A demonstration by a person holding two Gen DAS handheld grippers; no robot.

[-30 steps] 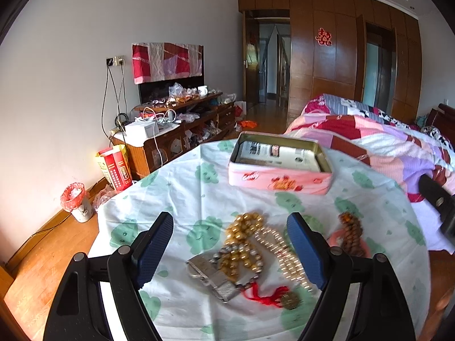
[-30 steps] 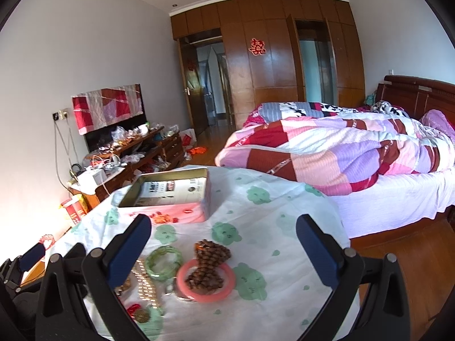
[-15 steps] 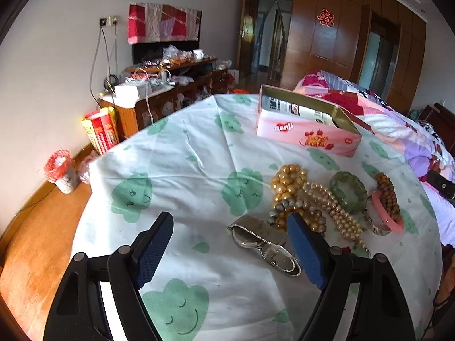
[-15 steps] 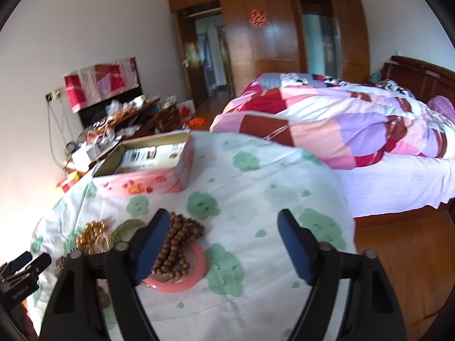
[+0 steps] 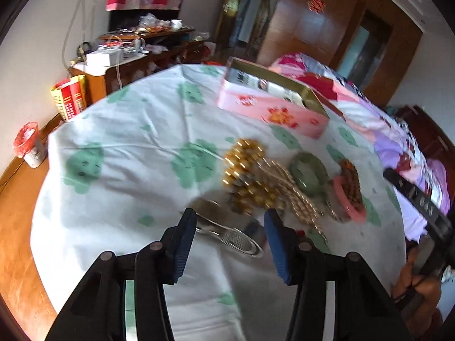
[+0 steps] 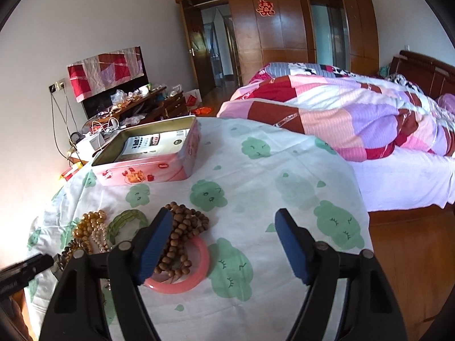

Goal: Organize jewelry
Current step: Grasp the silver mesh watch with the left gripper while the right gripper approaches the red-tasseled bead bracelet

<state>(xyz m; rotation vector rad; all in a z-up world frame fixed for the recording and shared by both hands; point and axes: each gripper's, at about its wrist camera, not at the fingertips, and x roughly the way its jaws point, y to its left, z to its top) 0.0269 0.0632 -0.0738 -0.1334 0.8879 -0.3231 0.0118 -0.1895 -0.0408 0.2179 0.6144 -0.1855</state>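
The left wrist view is blurred. The left gripper (image 5: 229,227) has its jaws closing around a shiny metal watch (image 5: 227,231), not yet touching. The right gripper (image 6: 223,241) stands with jaws apart; one hides part of the round wooden beads (image 6: 182,234) on the smooth pink bangle (image 6: 196,272) on the surface (image 6: 256,170).

Glossy metal watch (image 5: 227,231), matt cloth tablecloth (image 5: 136,130), wood beads (image 6: 182,236)

Left gripper (image 5: 230,221) tilts steeply down, blue jaws closing, near the table's front edge; right gripper (image 6: 223,223) angles down, jaws spread wide, nothing between them.
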